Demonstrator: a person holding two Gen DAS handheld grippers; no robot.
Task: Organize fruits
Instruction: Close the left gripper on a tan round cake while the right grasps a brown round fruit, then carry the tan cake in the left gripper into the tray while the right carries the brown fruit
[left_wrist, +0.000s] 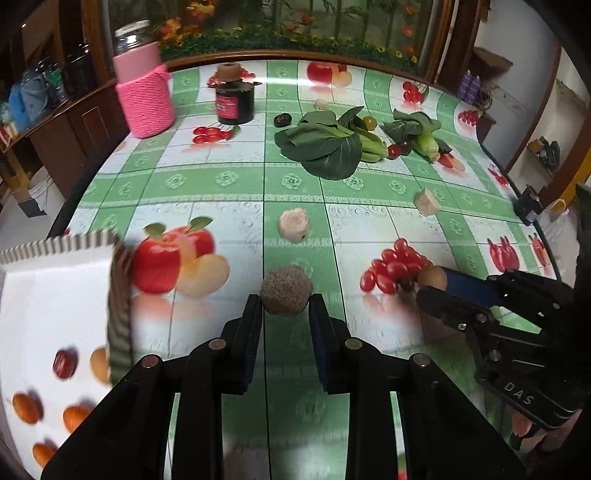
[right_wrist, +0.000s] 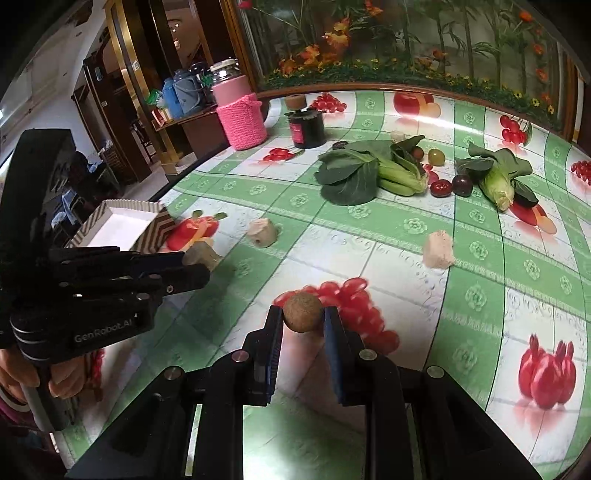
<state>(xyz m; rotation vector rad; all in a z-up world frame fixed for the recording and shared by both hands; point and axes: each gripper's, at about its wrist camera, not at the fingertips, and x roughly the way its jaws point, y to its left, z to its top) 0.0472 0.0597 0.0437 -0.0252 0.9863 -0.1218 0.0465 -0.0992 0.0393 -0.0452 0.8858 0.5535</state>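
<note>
My left gripper (left_wrist: 284, 304) is shut on a rough grey-brown ball (left_wrist: 284, 294) held between its fingertips, just right of the white paper tray (left_wrist: 55, 295). The tray holds a red date (left_wrist: 65, 363) and several small orange fruits (left_wrist: 26, 408). My right gripper (right_wrist: 303, 317) is shut on a small round brown fruit (right_wrist: 303, 312), held above the tablecloth; it also shows in the left wrist view (left_wrist: 432, 277). Loose tomatoes, red (right_wrist: 441, 187), dark (right_wrist: 462, 184) and green (right_wrist: 436, 157), lie among the greens at the back.
Bok choy (right_wrist: 354, 171) and a second bunch of greens (right_wrist: 495, 177) lie at the back. Pale chunks (right_wrist: 262, 232) (right_wrist: 437, 249) sit mid-table. A pink knit-covered jar (right_wrist: 242, 118) and a black jar (right_wrist: 306, 127) stand at the back left. The tablecloth has printed fruit.
</note>
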